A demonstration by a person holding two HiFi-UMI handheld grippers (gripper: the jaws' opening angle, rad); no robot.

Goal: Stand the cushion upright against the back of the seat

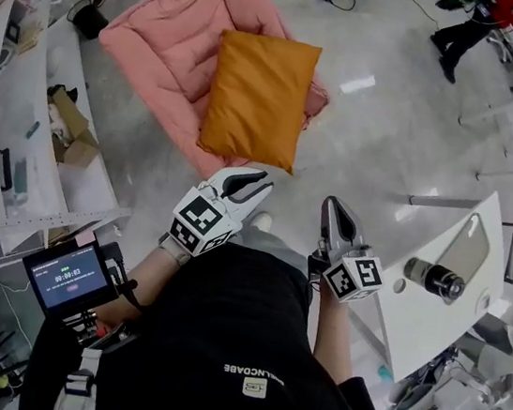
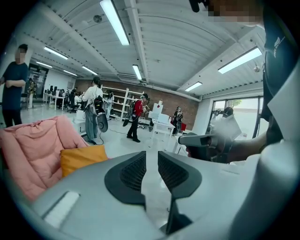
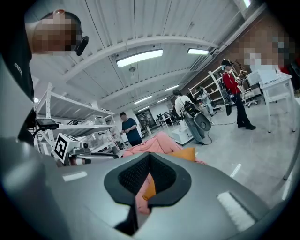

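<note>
1. In your head view the pink seat (image 1: 155, 52) ran off the top edge, and the orange cushion (image 1: 258, 95) covered its middle.
2. The body of your left gripper (image 2: 152, 154) hid the cushion's lower edge in its own view.
3. The jaws of your right gripper (image 3: 150, 157) screened the lower parts of both.

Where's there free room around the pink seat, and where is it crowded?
Bare grey floor between the pink padded seat and the white table; the orange cushion covers the seat's middle; white shelves crowd the picture's left.
</note>
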